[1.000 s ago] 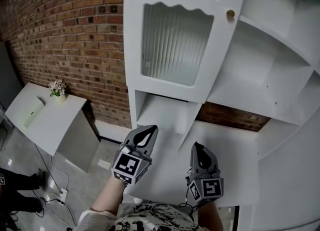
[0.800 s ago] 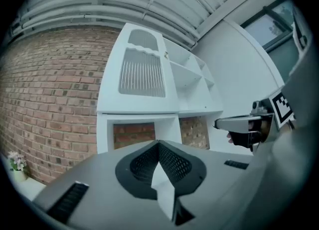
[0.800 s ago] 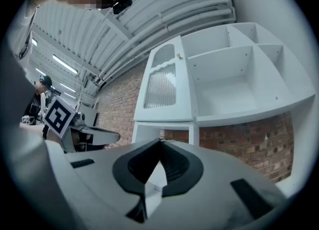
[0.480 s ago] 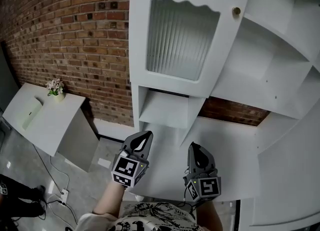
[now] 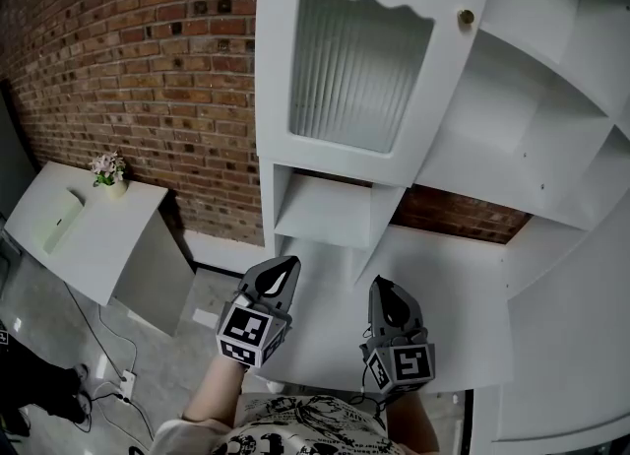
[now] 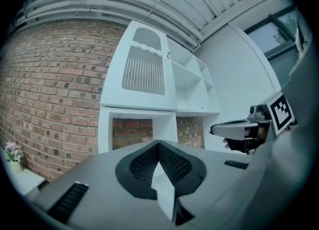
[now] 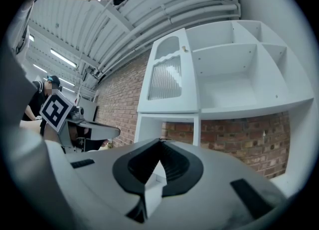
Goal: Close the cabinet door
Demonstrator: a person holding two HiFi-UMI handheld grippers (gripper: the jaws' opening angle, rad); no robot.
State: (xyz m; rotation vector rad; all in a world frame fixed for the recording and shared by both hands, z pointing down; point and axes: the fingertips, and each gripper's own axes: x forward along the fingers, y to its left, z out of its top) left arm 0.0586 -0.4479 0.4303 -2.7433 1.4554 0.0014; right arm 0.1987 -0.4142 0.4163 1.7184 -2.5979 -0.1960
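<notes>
Jaws on both 2-jaw tools are pressed together tip to tip, with nothing between them. The grey left gripper (image 5: 286, 263) and the grey right gripper (image 5: 383, 286) hang side by side low in the head view. They are apart from each other, above the near part of the white tabletop (image 5: 453, 295). Each points toward the tall white shelf cabinet (image 5: 512, 118), and neither touches it.

The white cabinet door (image 5: 359, 69) has a ribbed glass pane under a wavy frame edge and covers the cabinet's upper left compartment. In both gripper views it lies flat, in line with the cabinet front, so it looks shut. Its small round brass knob (image 5: 466, 18) sits near the door's upper right corner, well above the grippers. Right of the door are open white shelves. Under it is 1 open niche (image 5: 325, 212), with brick showing to the niche's right.

A red-brown brick wall (image 5: 148, 79) runs behind the cabinet. At the left, a low white side unit (image 5: 108, 236) stands on the grey floor (image 5: 39, 295) and bears a small pot of pale flowers (image 5: 110, 171).
</notes>
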